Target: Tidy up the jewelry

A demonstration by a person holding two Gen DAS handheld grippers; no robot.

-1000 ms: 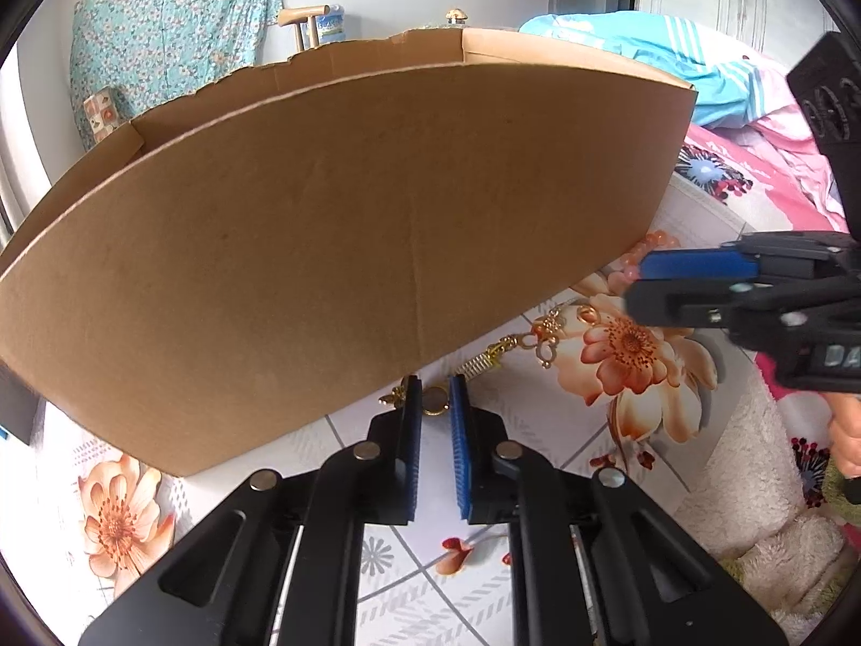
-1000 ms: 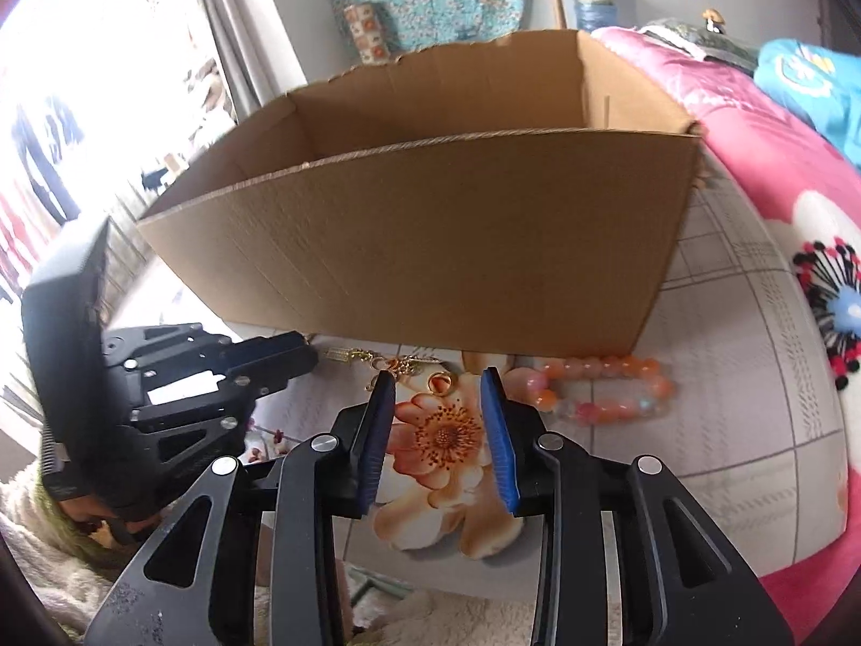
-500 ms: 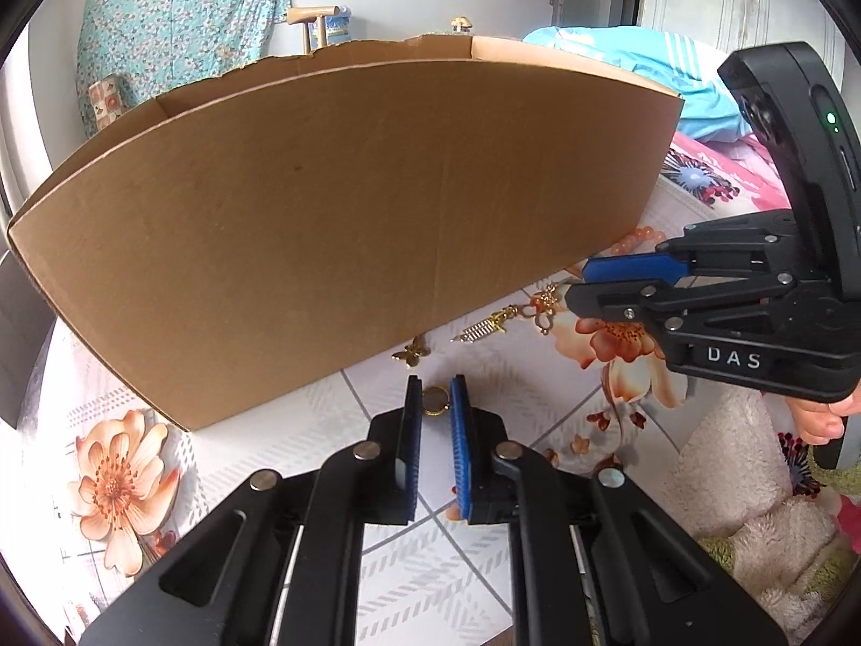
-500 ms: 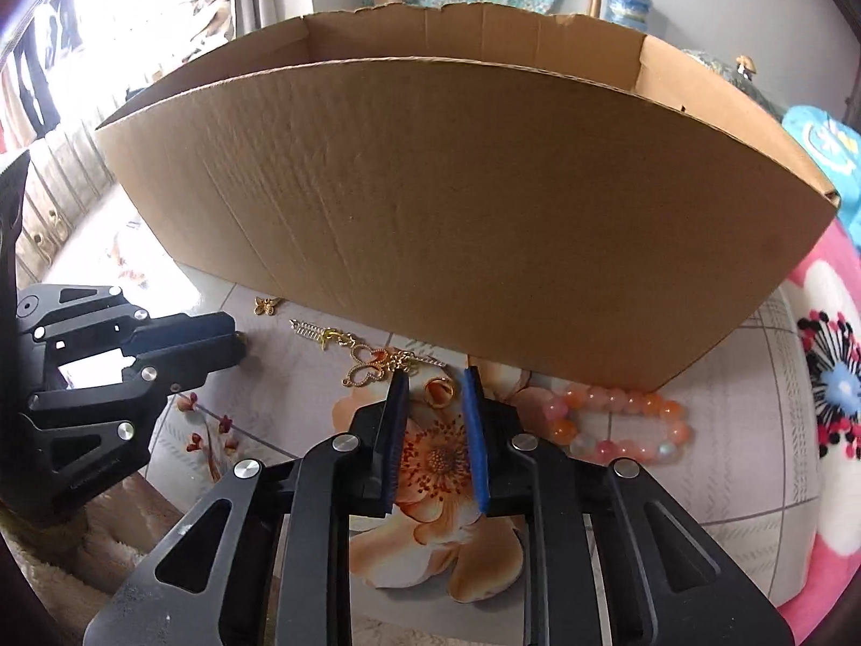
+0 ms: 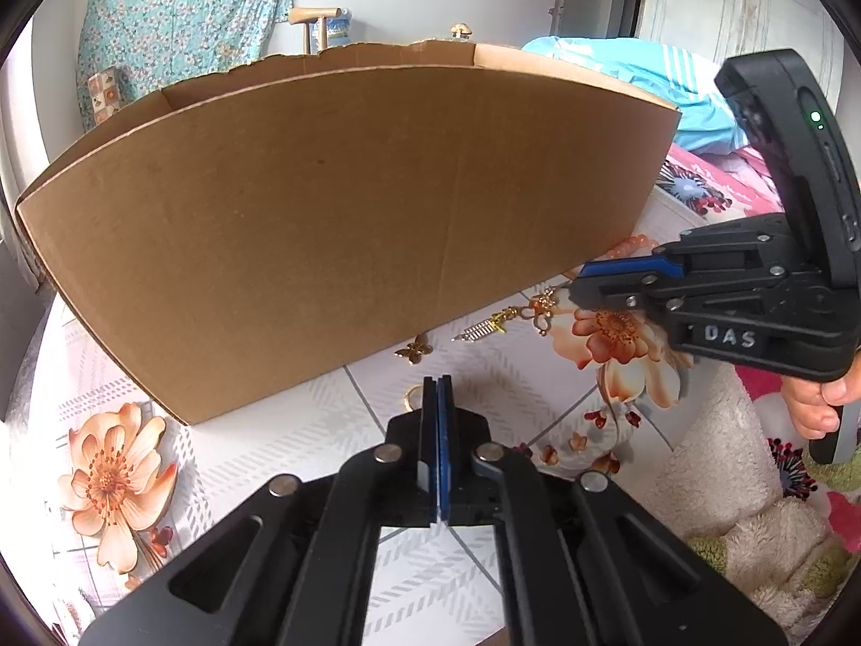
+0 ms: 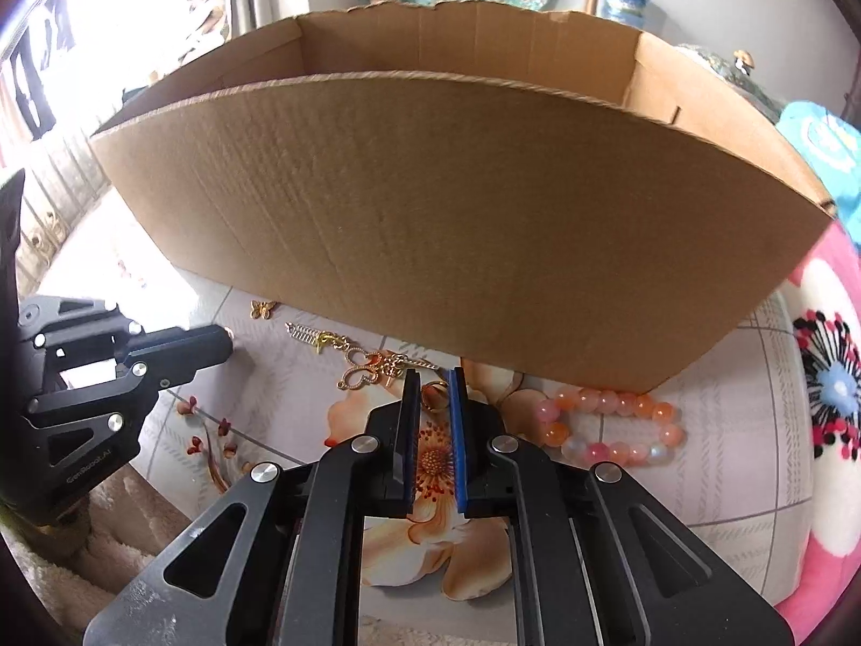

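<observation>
Setting: a tablecloth [image 5: 333, 420] printed with large orange flowers covers the work surface; an open cardboard box [image 5: 344, 226] stands along its far side, its near wall facing both cameras.
Left gripper [image 5: 437, 393]: at the near centre of its own view, pointing down at the cloth; its blue pads [image 5: 442, 452] are pressed flat together with nothing visible between them; a small gold ring [image 5: 413, 397] lies on the cloth just left of the tips, outside the jaws.
Right gripper [image 6: 435, 397]: jaws have just been closing to a narrow gap; a gold ring with an amber stone [image 6: 433, 397] sits between the pads near the tips; whether the pads press on it I cannot tell.
Loose jewelry: a gold butterfly charm [image 6: 262, 308] lies near the box's left end; a gold chain with a butterfly pendant [image 6: 359, 366] lies just left of the right gripper's tips; a bracelet of pink and orange beads [image 6: 611, 424] lies to the right, near the box's near wall.
Person: fingers of a hand [image 5: 818, 404] wrap the right gripper's handle at the right edge of the left view.
</observation>
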